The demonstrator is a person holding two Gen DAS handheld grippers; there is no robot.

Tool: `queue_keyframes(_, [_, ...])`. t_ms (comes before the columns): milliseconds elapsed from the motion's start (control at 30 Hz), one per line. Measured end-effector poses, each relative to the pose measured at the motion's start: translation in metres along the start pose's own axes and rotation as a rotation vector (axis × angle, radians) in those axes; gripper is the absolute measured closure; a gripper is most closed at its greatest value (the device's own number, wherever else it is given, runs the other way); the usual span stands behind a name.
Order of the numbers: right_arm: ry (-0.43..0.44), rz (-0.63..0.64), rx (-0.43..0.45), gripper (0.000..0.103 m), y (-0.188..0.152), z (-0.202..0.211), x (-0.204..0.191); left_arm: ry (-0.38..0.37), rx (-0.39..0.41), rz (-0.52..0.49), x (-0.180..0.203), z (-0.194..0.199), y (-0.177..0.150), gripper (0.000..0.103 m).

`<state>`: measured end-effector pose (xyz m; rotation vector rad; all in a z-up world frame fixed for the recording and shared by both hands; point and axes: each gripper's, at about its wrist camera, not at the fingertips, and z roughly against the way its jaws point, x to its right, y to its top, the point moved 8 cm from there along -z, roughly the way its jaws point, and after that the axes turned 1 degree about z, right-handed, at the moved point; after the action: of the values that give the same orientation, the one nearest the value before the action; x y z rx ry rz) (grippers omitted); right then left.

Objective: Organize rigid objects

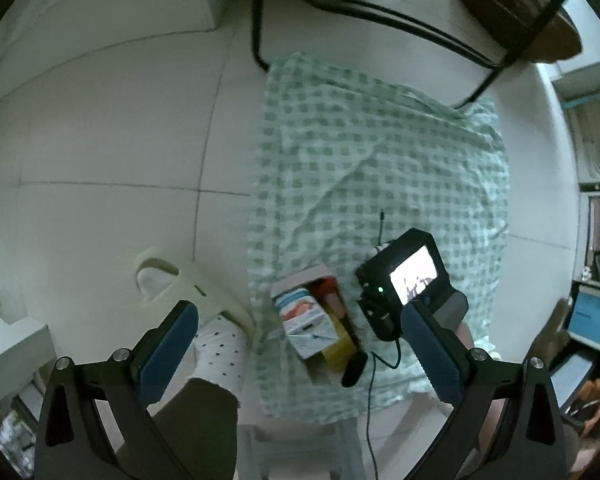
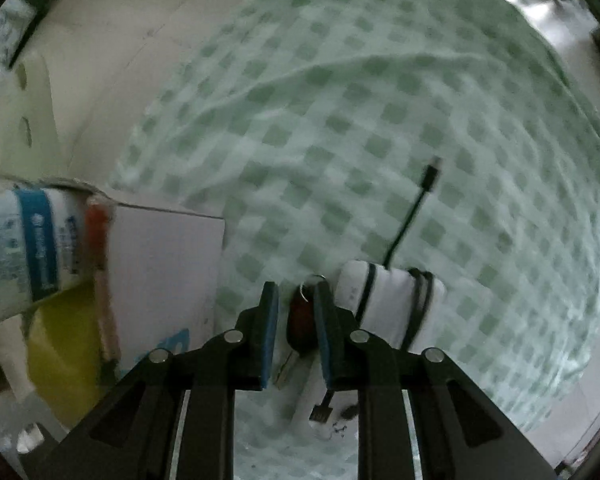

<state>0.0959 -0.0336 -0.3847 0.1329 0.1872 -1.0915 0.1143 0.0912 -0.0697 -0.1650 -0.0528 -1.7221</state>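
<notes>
Between my right gripper's slightly parted pads lies a key, untouched, beside a power bank. I judge it light, stiff, slippery; grasp its fob. Left gripper hangs wide, empty.

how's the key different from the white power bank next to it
The key is small and dark red with a metal ring and blade; the power bank is a much bigger white block wrapped in a black cable. The key lies between the pads of the right gripper, not visibly squeezed; the power bank sits just outside them. Both rest on the green checked cloth.
</notes>
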Motion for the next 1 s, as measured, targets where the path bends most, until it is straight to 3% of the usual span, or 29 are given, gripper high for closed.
queue_keyframes(67, [-0.028,0.034,-0.023,0.071,0.003,-0.010,-0.004,-0.003,-0.016,0.011,-0.003,-0.002,0.000,0.001])
queue_keyframes(133, [-0.048,0.038,-0.051,0.070,0.003,-0.019,-0.005,-0.011,-0.019,0.010,-0.001,-0.002,0.002,0.001])
queue_keyframes(167, [-0.057,0.035,-0.042,0.073,0.002,-0.020,-0.005,-0.010,-0.020,0.003,0.001,-0.002,0.002,0.001])
queue_keyframes(200, [-0.058,0.033,-0.034,0.084,0.001,-0.020,-0.007,-0.009,-0.021,-0.001,0.001,-0.002,0.003,0.001])
queue_keyframes(267, [-0.007,-0.012,-0.040,0.097,-0.004,-0.019,-0.009,-0.010,-0.026,-0.012,0.002,-0.004,0.002,0.001])
queue_keyframes(400, [0.063,-0.090,-0.010,0.099,-0.018,-0.003,-0.004,-0.015,-0.031,-0.015,0.002,-0.005,0.002,0.001])
queue_keyframes(600, [0.167,-0.224,0.124,0.101,-0.039,0.057,0.003,0.014,-0.019,-0.046,0.010,-0.005,-0.003,0.001])
queue_keyframes(833, [0.230,-0.304,0.314,0.101,-0.057,0.155,-0.006,0.067,0.003,-0.272,0.044,-0.015,-0.040,0.001])
queue_keyframes(933, [0.252,-0.347,0.299,0.101,-0.070,0.176,-0.007,0.095,0.006,-0.315,0.044,-0.020,-0.056,0.001])
queue_keyframes(1000, [0.195,-0.340,0.275,0.095,-0.077,0.179,-0.011,0.096,0.008,-0.290,0.037,-0.021,-0.060,0.001])
